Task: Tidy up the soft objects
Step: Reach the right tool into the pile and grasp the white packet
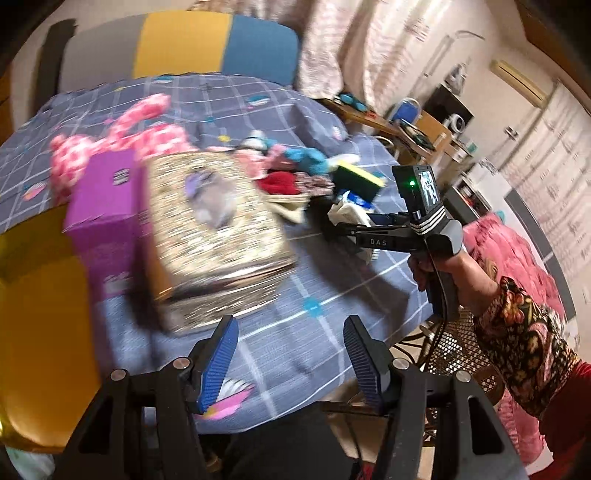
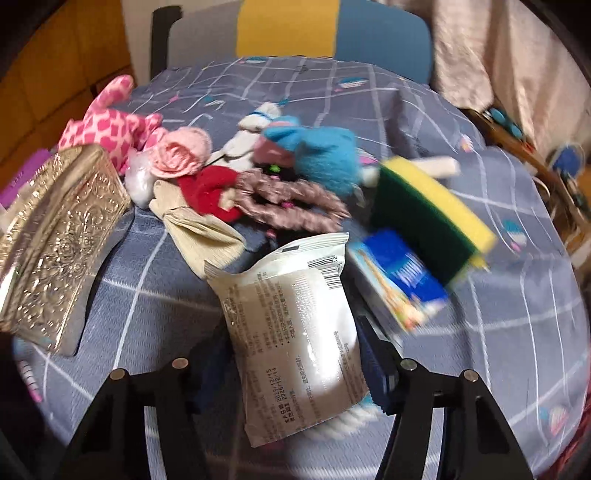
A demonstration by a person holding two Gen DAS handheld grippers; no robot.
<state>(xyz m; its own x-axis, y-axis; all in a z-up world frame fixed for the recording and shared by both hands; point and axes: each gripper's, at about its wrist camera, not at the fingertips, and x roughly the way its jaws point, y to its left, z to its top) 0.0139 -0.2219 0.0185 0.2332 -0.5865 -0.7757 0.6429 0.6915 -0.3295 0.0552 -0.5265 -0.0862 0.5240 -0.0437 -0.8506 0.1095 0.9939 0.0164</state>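
The left tongs [image 1: 291, 325] are wide open with nothing in them, low over the checked cloth on the tabletop [image 1: 325, 280], just this side of the shiny gold box [image 1: 218, 236]. A purple box [image 1: 107, 199] stands right against the gold box, on its left. To the right of the gold box a hand [image 1: 454, 273] in a flowery sleeve holds the right tongs [image 2: 291, 332], and they are closed on a white packet [image 2: 295, 306], which sticks up between them. Just past the packet, still right of the gold box, lie a small blue pack [image 2: 402, 273] and a green and yellow sponge [image 2: 428, 214]. Behind the gold box sits the pile of soft things: a beige cloth [image 2: 199, 229], a red one [image 2: 210, 192], a fluffy blue toy [image 2: 325, 155] and a pink spotted toy [image 2: 110, 129]. Far behind the gold box is a chair [image 2: 288, 26] with a yellow and blue back.
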